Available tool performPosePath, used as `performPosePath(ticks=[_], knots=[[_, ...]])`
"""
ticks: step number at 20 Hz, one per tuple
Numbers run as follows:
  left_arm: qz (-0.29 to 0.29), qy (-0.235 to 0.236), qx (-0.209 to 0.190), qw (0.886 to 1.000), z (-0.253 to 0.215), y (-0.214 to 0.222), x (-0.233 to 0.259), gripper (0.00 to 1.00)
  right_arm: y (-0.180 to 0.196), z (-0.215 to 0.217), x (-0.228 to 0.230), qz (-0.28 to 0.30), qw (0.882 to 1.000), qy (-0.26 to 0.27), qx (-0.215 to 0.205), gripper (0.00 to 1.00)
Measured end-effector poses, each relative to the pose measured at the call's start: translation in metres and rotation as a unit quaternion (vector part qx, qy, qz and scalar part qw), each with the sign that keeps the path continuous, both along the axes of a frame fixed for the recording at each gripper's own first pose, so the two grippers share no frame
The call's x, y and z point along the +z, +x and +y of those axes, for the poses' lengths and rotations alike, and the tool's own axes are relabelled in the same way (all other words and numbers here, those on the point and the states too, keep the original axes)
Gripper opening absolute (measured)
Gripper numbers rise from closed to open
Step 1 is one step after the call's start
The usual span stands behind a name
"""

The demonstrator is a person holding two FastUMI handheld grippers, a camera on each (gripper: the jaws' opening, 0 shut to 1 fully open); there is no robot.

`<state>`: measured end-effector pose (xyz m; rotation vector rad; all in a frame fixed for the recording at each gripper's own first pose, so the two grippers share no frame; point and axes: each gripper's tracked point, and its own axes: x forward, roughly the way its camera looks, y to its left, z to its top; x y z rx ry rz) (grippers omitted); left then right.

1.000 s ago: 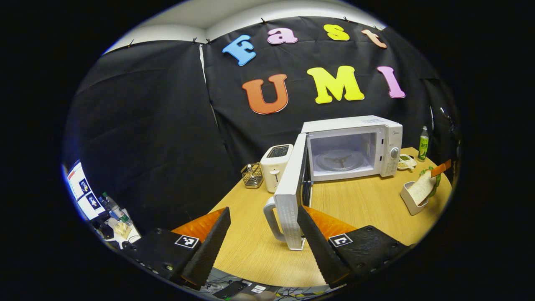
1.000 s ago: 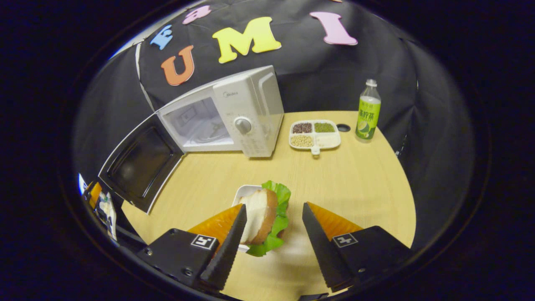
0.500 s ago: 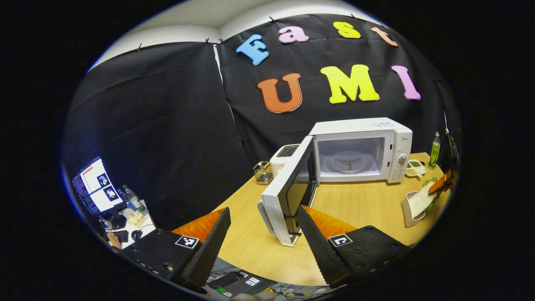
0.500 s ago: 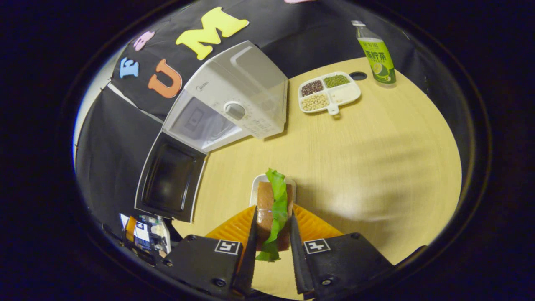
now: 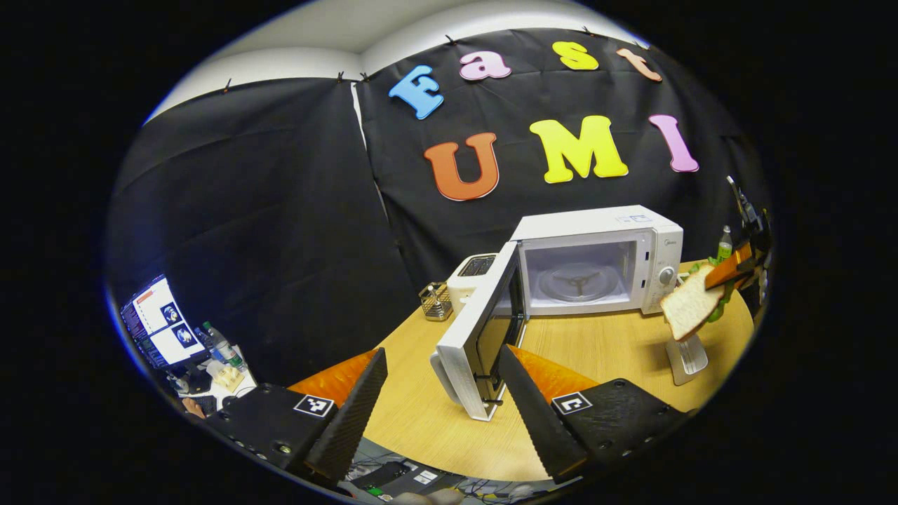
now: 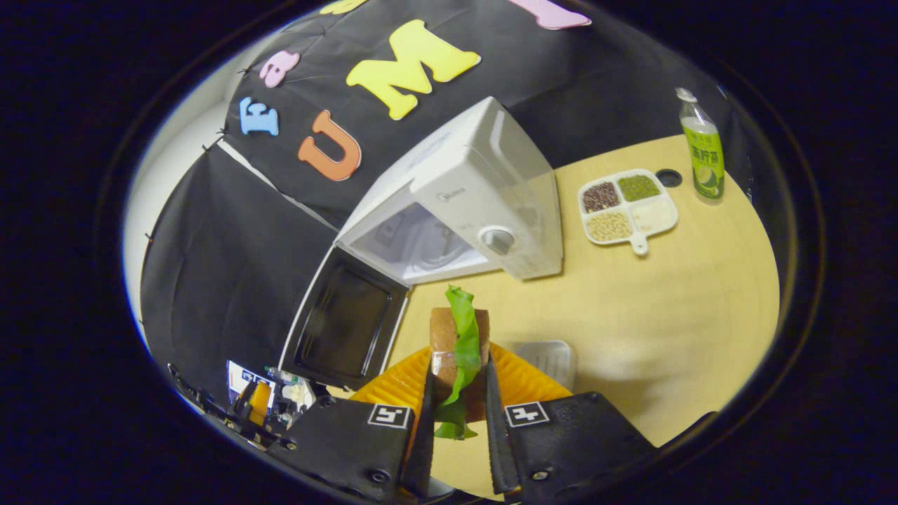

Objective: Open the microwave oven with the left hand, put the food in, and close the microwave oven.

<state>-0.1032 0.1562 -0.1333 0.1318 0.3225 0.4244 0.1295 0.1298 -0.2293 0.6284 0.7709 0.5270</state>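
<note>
The white microwave [image 5: 596,256] [image 6: 484,203] stands at the back of the round wooden table [image 5: 603,351] with its door [image 5: 484,330] [image 6: 344,326] swung wide to the left. Its glass turntable [image 5: 579,279] is bare. My right gripper [image 6: 456,414] is shut on a sandwich [image 6: 457,344] of bread and lettuce, held above the table in front of the microwave. In the left gripper view the sandwich [image 5: 691,305] hangs at the far right, above its white dish [image 5: 684,358]. My left gripper [image 5: 438,407] is open at the table's near edge, just short of the door, holding nothing.
A toaster [image 5: 473,270] and a wire basket [image 5: 435,301] sit left of the microwave. A divided tray of beans [image 6: 628,210] and a green bottle [image 6: 701,151] stand to its right. The white dish [image 6: 547,358] lies under the sandwich. A desk with a screen [image 5: 158,322] is off the table's left.
My right gripper closed on the sandwich and lifted it out of the white dish towards the microwave. My left gripper drew back from the door, which stays wide open.
</note>
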Motion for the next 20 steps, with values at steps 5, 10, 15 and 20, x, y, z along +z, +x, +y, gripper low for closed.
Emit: performPosePath(ticks=[5,10,15,20], knots=[[0.000,0.002,-0.062,0.998,0.019,0.016,0.007,0.96,0.056,0.094,0.022,-0.037,0.995,0.046,-0.087,0.35],[0.013,-0.008,-0.095,0.995,0.044,0.020,0.003,0.96,0.122,0.158,0.008,-0.051,0.972,0.095,-0.210,0.36],[0.016,-0.009,-0.090,0.996,0.072,0.028,-0.004,0.97,0.179,0.171,-0.018,-0.053,0.930,0.130,-0.340,0.36],[0.024,-0.014,-0.081,0.996,0.088,0.032,-0.014,0.97,0.229,0.192,-0.043,-0.041,0.909,0.143,-0.390,0.36]])
